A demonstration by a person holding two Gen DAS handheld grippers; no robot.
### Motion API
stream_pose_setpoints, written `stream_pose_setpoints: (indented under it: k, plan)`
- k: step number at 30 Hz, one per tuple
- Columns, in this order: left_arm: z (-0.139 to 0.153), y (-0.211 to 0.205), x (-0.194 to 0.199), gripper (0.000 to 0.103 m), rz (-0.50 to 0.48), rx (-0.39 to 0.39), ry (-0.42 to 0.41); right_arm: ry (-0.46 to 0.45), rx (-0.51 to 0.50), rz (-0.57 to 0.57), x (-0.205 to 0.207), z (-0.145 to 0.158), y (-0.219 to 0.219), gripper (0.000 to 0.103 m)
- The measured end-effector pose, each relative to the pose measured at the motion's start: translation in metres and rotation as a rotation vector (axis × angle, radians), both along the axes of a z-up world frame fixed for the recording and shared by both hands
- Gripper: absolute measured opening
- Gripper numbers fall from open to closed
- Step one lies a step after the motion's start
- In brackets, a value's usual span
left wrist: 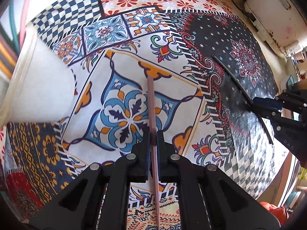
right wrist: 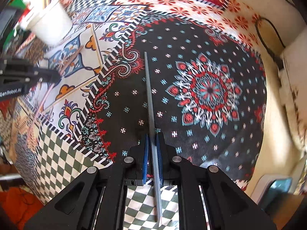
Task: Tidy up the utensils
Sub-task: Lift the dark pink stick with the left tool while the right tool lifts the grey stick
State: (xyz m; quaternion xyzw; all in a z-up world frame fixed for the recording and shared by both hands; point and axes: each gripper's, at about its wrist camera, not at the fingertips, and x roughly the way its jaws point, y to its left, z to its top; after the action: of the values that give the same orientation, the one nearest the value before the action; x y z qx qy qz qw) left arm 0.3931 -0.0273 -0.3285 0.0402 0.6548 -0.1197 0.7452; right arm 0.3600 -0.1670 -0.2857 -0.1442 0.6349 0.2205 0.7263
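Observation:
My left gripper (left wrist: pixel 153 137) is shut on a pink chopstick (left wrist: pixel 150 103) that points forward above the patterned tablecloth. My right gripper (right wrist: pixel 152 139) is shut on a grey chopstick (right wrist: pixel 149 92) that points forward over the black floral patch. In the left wrist view the right gripper (left wrist: pixel 255 102) shows at the right edge with the grey chopstick (left wrist: pixel 233 76) in it. In the right wrist view the left gripper (right wrist: pixel 55 76) shows at the left with the pink chopstick (right wrist: pixel 72 59). A white cup (left wrist: pixel 38 80) stands at the left; it also shows in the right wrist view (right wrist: pixel 50 25) at the upper left.
A patchwork tablecloth (left wrist: pixel 191 115) covers the table. A white appliance (left wrist: pixel 278 15) with a black cable stands at the back right. Clutter lies beyond the table's right edge (left wrist: pixel 295 172). Coloured hoses (left wrist: pixel 23 15) hang at the far left.

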Motion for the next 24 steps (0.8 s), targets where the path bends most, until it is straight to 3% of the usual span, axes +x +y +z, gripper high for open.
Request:
stream_pose_setpoints:
  k: [8, 12, 15, 24]
  plan:
    - [-0.004, -0.038, 0.017, 0.004, -0.06, 0.106, -0.029, 0.019, -0.002, 0.018, 0.03, -0.001, 0.034, 0.006]
    - [-0.002, -0.042, 0.012, 0.004, 0.021, 0.051, -0.018, 0.029, 0.067, -0.043, 0.035, 0.004, 0.027, 0.005]
    - [0.012, -0.039, 0.006, 0.004, 0.038, 0.072, -0.082, 0.005, 0.114, -0.077, 0.035, 0.014, 0.027, 0.005]
    - [0.078, -0.005, -0.017, 0.004, 0.15, 0.017, -0.248, -0.082, 0.269, -0.146, 0.04, 0.063, 0.027, 0.005]
